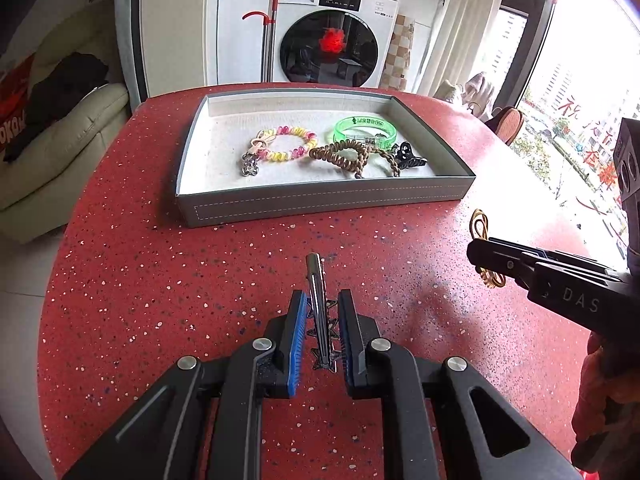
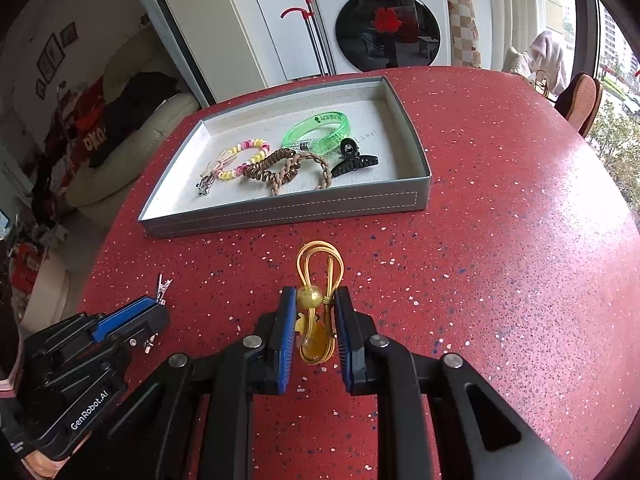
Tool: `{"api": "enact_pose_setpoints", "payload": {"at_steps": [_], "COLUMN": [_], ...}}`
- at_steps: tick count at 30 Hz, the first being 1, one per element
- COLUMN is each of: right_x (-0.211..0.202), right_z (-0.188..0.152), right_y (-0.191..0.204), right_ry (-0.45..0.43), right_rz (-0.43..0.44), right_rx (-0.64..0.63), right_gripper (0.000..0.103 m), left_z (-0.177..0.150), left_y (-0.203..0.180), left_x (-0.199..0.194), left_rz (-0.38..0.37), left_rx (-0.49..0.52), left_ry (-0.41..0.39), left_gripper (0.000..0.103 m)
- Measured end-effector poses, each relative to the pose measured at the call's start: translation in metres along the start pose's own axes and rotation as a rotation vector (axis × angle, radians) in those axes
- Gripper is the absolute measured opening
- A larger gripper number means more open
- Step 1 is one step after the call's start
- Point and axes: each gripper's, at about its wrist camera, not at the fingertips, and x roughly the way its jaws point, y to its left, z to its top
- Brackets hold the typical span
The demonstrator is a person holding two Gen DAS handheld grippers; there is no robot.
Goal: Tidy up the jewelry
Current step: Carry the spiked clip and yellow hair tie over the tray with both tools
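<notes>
A grey tray (image 1: 320,200) on the red speckled table holds a pink-yellow coil bracelet (image 1: 286,144), a green bangle (image 1: 366,130), brown coil and braided ties (image 1: 352,156) and a black claw clip (image 1: 408,156). My left gripper (image 1: 322,304) straddles a silver hair clip (image 1: 317,304) lying on the table; the jaws are apart with small gaps to the clip. My right gripper (image 2: 314,308) straddles a gold elastic tie with a yellow bead (image 2: 318,300), its pads close beside it. The tray (image 2: 280,212) lies just beyond both.
The right gripper's body (image 1: 560,280) shows at the right of the left wrist view; the left gripper (image 2: 120,320) shows at lower left of the right one. A washing machine (image 1: 332,36), a sofa (image 1: 60,152) and a window stand beyond the table's edge.
</notes>
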Motion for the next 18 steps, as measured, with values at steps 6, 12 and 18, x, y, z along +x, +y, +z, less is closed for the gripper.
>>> {"api": "enact_pose_setpoints", "payload": {"at_steps": [6, 12, 18], "right_x": [-0.002, -0.002, -0.003], "right_z": [-0.004, -0.003, 0.004], "right_y": [-0.003, -0.005, -0.005], "right_ry": [0.009, 0.015, 0.007], "right_rz": [-0.008, -0.013, -0.023], "right_rx": [0.010, 0.022, 0.020], "right_gripper": [0.021, 0.021, 0.021], "left_z": [0.002, 0.008, 0.018], "left_y": [0.003, 0.006, 0.013], "left_x": [0.004, 0.006, 0.006], "left_rz": [-0.008, -0.011, -0.007], "left_rx": [0.000, 0.003, 0.005], "left_ry": [0.001, -0.010, -0.025], "left_gripper": [0.034, 0.034, 0.034]}}
